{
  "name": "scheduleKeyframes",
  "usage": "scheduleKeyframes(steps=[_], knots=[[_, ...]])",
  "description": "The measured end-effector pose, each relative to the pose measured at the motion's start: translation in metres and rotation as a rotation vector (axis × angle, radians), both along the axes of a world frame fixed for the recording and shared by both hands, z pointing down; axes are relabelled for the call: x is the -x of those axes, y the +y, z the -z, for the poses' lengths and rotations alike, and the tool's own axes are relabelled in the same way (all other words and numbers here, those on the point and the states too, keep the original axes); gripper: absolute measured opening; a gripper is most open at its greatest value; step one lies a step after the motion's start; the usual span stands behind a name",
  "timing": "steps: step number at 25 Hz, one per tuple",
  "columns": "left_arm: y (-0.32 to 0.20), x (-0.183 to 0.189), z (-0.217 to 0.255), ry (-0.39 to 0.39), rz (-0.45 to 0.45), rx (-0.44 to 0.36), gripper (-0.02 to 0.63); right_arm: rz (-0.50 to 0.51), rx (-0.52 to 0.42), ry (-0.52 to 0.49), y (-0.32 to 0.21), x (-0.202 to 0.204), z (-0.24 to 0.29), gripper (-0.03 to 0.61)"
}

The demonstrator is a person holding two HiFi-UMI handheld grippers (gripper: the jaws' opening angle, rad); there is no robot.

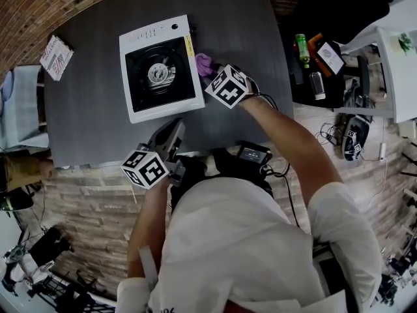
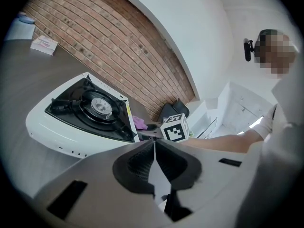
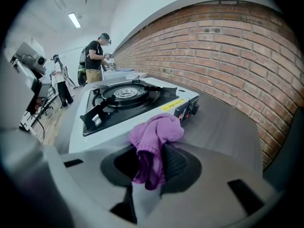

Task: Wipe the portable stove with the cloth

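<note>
The right hand-held gripper (image 3: 154,156) pinches the cloth (image 3: 154,129) by the stove (image 3: 128,96). The left hand-held gripper (image 2: 154,148) is closed, at the worktop's (image 1: 98,122) front edge.

The right arm (image 1: 287,139) stretches forward, and the right gripper (image 3: 154,150) is clamped on a purple cloth (image 3: 154,129) bunched between its jaws. The left gripper (image 2: 153,148) sits low near the torso on a bent left forearm (image 1: 146,214), its jaws pressed together with nothing between them.

Stove (image 1: 161,68) sits on table (image 1: 98,122), cloth (image 1: 203,62) at right.
</note>
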State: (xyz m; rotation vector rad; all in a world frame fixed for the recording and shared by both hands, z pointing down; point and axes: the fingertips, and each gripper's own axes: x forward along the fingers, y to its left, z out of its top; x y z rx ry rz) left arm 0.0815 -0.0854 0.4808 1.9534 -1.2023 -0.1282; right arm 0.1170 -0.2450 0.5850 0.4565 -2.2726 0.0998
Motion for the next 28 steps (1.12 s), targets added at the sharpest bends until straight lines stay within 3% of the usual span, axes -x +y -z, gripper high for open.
scheduleKeyframes(steps=[11, 28], knots=[[0.003, -0.001, -0.003, 0.023, -0.06, -0.002, 0.018, 0.011, 0.008, 0.025, 0.037, -0.012, -0.002, 0.114], [0.026, 0.012, 0.001, 0.061, -0.13, -0.024, 0.018, -0.052, 0.012, 0.084, 0.086, -0.029, -0.007, 0.114]])
